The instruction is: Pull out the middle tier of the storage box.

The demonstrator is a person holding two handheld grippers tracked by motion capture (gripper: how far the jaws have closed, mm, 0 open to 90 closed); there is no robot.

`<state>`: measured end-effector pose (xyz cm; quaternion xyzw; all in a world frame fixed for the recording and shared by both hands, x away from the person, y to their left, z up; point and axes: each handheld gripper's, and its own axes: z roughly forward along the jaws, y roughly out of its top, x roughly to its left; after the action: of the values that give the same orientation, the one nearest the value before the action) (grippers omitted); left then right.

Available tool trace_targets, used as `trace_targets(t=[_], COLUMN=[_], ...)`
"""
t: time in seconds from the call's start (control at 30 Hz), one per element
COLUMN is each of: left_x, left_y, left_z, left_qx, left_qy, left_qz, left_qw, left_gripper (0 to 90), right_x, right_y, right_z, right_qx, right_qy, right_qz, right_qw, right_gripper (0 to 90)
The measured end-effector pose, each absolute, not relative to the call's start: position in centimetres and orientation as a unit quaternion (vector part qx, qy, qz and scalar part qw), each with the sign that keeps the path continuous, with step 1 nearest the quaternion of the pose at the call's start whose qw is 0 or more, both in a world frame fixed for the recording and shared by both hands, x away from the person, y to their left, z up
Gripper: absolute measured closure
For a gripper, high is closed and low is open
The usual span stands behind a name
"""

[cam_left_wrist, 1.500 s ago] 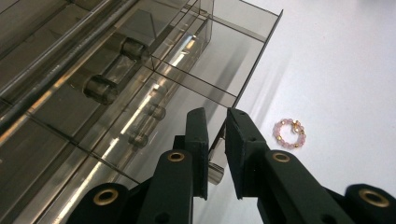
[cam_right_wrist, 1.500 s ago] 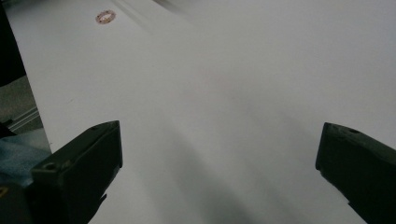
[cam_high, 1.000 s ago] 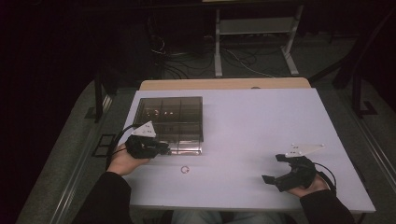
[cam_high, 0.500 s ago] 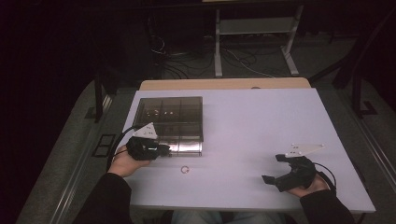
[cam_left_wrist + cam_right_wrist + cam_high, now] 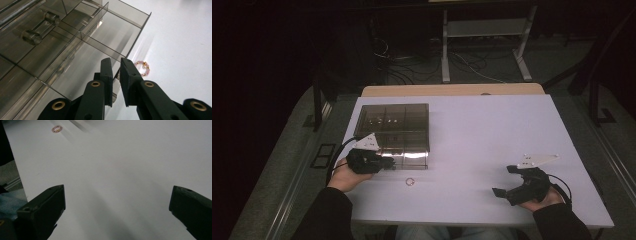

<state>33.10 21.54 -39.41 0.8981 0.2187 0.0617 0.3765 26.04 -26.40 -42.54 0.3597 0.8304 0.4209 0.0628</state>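
Up close, the left gripper (image 5: 116, 75) has its fingers (image 5: 107, 75) drawn nearly together over the near corner of the smoky clear organizer box (image 5: 394, 132), pinching the thin edge of one wall or of the lid; which one cannot be told. In the high view that same gripper (image 5: 384, 162) sits at the box's front left corner, its fingers pointing to the right along the front edge.

The box stands on the white desk (image 5: 492, 135) in its left half, a flat, nearly square case split into compartments by clear dividers. Its sides run square with the desk's edges, with no clear long axis. Two small clear cylinders (image 5: 31, 37) lie in one compartment, seen through the top in the left gripper view.

A small beaded ring (image 5: 410, 182) of pink and gold beads lies flat on the desk just in front of the box's front right corner, apart from it. In the left gripper view the ring (image 5: 143, 68) shows just beyond the fingertips, and in the right gripper view it (image 5: 56, 129) lies far off near the top left.

The right gripper (image 5: 507, 181) rests low over the desk's front right part, well apart from box and ring, pointing left toward them. Its fingers (image 5: 42, 207) are spread wide with nothing between them.
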Motion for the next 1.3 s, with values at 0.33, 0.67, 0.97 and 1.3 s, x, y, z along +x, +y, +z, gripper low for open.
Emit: trace_targets(t=[0.33,0.67,0.97,1.3], left_x=[32.8,32.7,32.2,30.8], left_y=[21.2,21.5,21.4,20.7], left_z=[-39.4,-38.7,-37.8,-37.7], left_qx=[0.902,0.894,0.887,0.862], left_qy=[0.215,0.23,0.245,0.284], left_qz=[0.057,0.057,0.057,0.044], left_qw=[0.371,0.38,0.388,0.418], left_gripper=[79.2,69.9,64.7,53.5], right_x=[26.0,26.0,25.9,25.7], right_y=[-26.4,-26.4,-26.3,-26.4], right_z=[-42.5,-42.5,-42.5,-42.3], right_qx=[0.359,0.358,0.359,0.359], right_qy=[0.831,0.832,0.831,0.829], right_qz=[0.42,0.42,0.42,0.424], right_qw=[0.063,0.062,0.062,0.064], right_gripper=[0.0,0.0,0.0,0.0])
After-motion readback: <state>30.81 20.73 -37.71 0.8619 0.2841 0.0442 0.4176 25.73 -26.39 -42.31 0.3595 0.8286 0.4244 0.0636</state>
